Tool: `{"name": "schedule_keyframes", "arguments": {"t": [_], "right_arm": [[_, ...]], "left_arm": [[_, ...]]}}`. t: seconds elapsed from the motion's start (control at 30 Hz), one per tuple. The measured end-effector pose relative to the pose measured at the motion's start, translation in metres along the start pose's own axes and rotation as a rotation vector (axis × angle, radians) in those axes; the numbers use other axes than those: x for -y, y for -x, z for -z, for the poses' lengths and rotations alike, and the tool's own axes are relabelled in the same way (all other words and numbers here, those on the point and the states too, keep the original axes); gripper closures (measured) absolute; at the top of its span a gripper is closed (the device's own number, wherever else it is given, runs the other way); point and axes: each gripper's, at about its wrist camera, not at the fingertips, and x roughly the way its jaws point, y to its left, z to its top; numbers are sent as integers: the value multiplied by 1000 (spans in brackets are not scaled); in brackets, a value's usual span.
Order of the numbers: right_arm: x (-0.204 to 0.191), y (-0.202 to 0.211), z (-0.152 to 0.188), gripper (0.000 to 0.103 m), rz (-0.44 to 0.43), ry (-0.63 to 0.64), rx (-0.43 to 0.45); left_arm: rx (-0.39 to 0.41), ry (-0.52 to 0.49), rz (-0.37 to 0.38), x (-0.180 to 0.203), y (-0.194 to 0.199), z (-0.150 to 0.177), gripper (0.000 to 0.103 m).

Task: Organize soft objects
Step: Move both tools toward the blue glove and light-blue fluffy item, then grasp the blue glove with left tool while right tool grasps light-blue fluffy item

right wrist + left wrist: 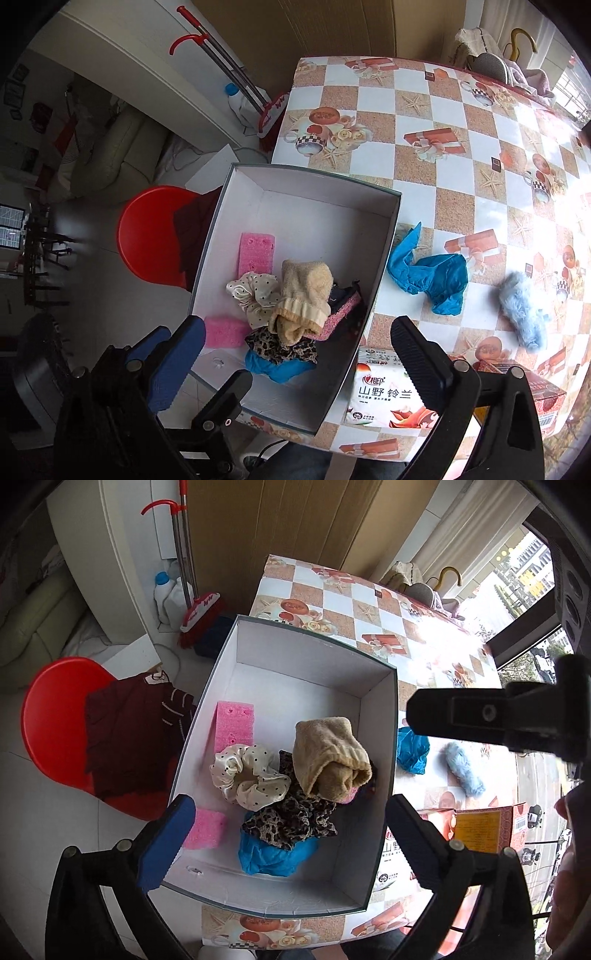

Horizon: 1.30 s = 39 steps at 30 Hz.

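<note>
— Beige sock (330,757) is lying inside the white box (317,668), and the left hand-held gripper (280,834) is hovering over it, jaws wide, gripping nothing.

— Right hand-held gripper (301,363) is also gaping empty; blue cloth (436,277) and fluffy blue piece (522,314) are sitting on the desk (424,177) right of the box.

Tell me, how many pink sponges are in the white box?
2 for sure. One pink sponge leans against the left wall of the white box. The other pink sponge lies near the front left corner. Something pink under the beige sock may be a third; more could be hidden.
</note>
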Motion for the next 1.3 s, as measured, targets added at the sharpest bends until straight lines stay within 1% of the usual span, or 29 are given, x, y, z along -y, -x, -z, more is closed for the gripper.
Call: {"name": "schedule_keyframes", "arguments": {"t": [0.1, 0.17, 0.23, 0.4, 0.47, 0.57, 0.63, 0.7, 0.77, 0.87, 0.97, 1.1, 1.23, 1.3], "right_arm": [[22, 9, 1, 2, -31, -63, -40], [44, 20, 6, 2, -58, -112, -55], [71, 36, 12, 2, -55, -168, -55], [154, 79, 27, 2, -4, -307, -68], [186, 94, 30, 2, 26, -331, -65], [230, 100, 32, 2, 106, -343, -88], [259, 91, 32, 2, 146, -335, -117], [284, 74, 31, 2, 173, -332, -152], [306, 52, 28, 2, 177, -324, -181], [328, 12, 24, 2, 178, -273, -236], [339, -26, 17, 2, 175, -201, -283], [347, -66, 9, 2, 145, -122, -351], [351, -95, 3, 2, 109, -85, -385], [352, -104, 0, 2, 122, -79, -385]], "left_arm": [[5, -19, 35, 10, 4, -5, 0], [4, -62, 56, 25, 7, -9, 0], [-11, -111, 70, 45, 7, -14, 0], [-52, -249, 106, 107, 1, -21, 0], [-76, -298, 107, 132, -7, -21, 0], [-145, -338, 113, 163, -28, -21, 0], [-198, -352, 109, 182, -47, -23, 0], [-242, -361, 93, 198, -68, -25, 0], [-289, -358, 76, 210, -91, -28, 0], [-336, -357, 20, 225, -126, -32, 0], [-372, -362, -45, 234, -157, -34, 0], [-429, -329, -112, 236, -195, -38, 0], [-492, -278, -144, 231, -227, -40, 0], [-529, -273, -158, 229, -241, -39, 0]]}}
